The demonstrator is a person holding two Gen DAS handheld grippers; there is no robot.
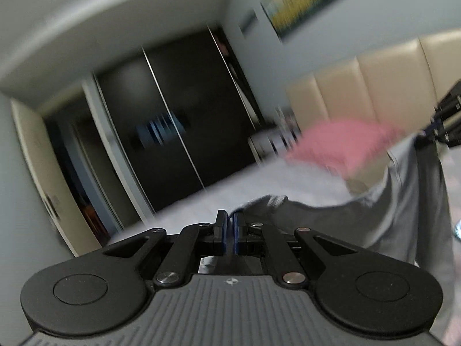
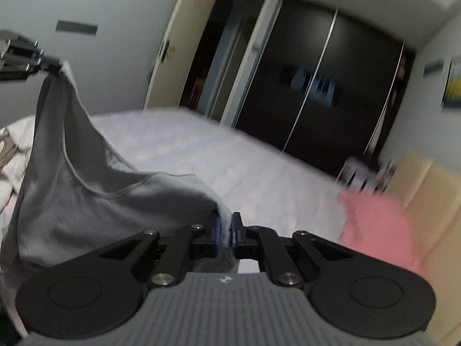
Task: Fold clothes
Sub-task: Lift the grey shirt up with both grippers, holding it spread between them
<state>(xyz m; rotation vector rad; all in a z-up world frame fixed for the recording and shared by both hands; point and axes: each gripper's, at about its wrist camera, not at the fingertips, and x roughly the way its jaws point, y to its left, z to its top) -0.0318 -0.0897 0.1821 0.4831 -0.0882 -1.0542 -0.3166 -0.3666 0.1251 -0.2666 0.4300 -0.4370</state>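
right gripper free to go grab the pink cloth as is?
Probably not: the right gripper is shut on the grey garment, which the left gripper also holds. The pink cloth lies unobstructed on the bed.

Motion blur smears the pink cloth [image 1: 343, 147] and dark wardrobe [image 1: 173, 132].

Plain grey garment [image 2: 86, 190], darker grey seams running along its edge. Pale lilac-white sheet on the bed [image 2: 230, 155]. Pink cloth [image 2: 380, 225] beside a cream panelled headboard [image 1: 374, 83]. Black wardrobe doors [image 2: 317, 86], silver strips. Both hand-held grippers black, blue pads [image 2: 218, 232].
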